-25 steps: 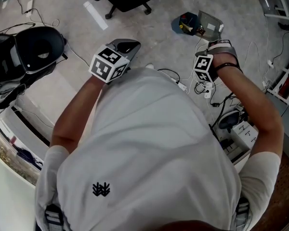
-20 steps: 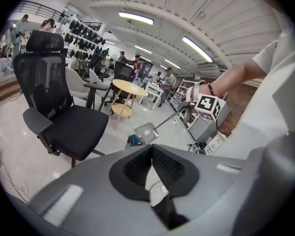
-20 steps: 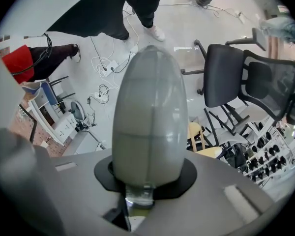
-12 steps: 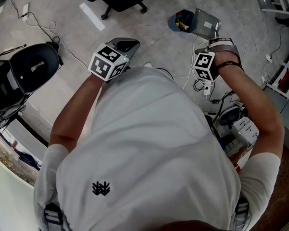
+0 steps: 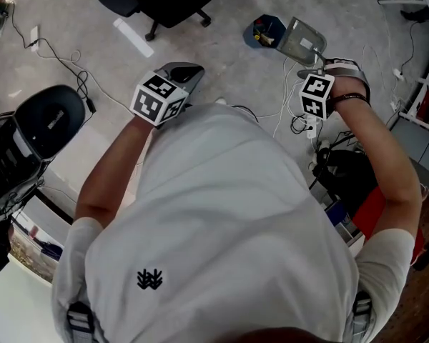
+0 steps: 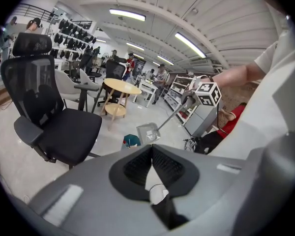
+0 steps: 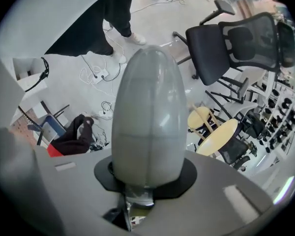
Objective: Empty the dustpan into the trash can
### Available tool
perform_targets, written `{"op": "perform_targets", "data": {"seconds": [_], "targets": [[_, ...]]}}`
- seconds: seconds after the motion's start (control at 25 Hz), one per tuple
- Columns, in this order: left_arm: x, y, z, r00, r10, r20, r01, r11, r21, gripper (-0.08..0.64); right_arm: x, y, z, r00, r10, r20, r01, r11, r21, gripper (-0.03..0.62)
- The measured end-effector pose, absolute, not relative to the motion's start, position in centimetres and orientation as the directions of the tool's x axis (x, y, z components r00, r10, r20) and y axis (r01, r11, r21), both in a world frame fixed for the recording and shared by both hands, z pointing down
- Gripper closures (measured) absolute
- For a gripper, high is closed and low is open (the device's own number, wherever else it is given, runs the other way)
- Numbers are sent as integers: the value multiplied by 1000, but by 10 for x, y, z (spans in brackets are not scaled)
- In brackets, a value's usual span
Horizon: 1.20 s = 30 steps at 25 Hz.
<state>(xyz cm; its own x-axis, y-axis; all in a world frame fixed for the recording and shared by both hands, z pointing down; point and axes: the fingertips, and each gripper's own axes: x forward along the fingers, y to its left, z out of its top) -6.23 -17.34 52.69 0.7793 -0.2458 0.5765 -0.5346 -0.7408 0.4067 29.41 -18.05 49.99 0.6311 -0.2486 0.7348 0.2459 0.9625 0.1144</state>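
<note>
Right claw (image 7: 142,183) clamped on dustpan (image 5: 301,40) handle, pan seemingly above trash can (image 5: 262,30), left claw (image 6: 151,154) closed, empty

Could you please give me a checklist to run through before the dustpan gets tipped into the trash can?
1. Grip on the handle: ok. The right gripper is shut on the dustpan handle.
2. Pan over the can's mouth: not ok. In the head view the dustpan sits beside the trash can, at its rim.
3. Can upright and open: ok.
4. Other gripper free: ok. The left gripper has its jaws together on nothing.
5. Debris in the pan: cannot tell.
6. Footing: not ok. Loose cables lie below the right gripper.
</note>
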Motion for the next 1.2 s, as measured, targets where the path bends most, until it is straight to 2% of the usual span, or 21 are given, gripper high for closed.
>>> {"op": "perform_targets", "data": {"seconds": [0.32,0.72,0.96,1.2], "targets": [[-48,-178,510,788,-191,585,-477,-791,383,503,322,-145,479,630,-156,761,61,987,151,508],[-7,-164,502,790,-127,599,-400,-848,348,502,373,-65,487,552,-35,833,-271,937,219,508],[16,-143,510,785,-118,608,-387,-860,332,503,405,-2,516,407,49,912,-559,803,207,508],[37,-138,503,781,-114,614,-388,-859,335,502,415,44,539,204,96,974,-786,609,104,508]]}}
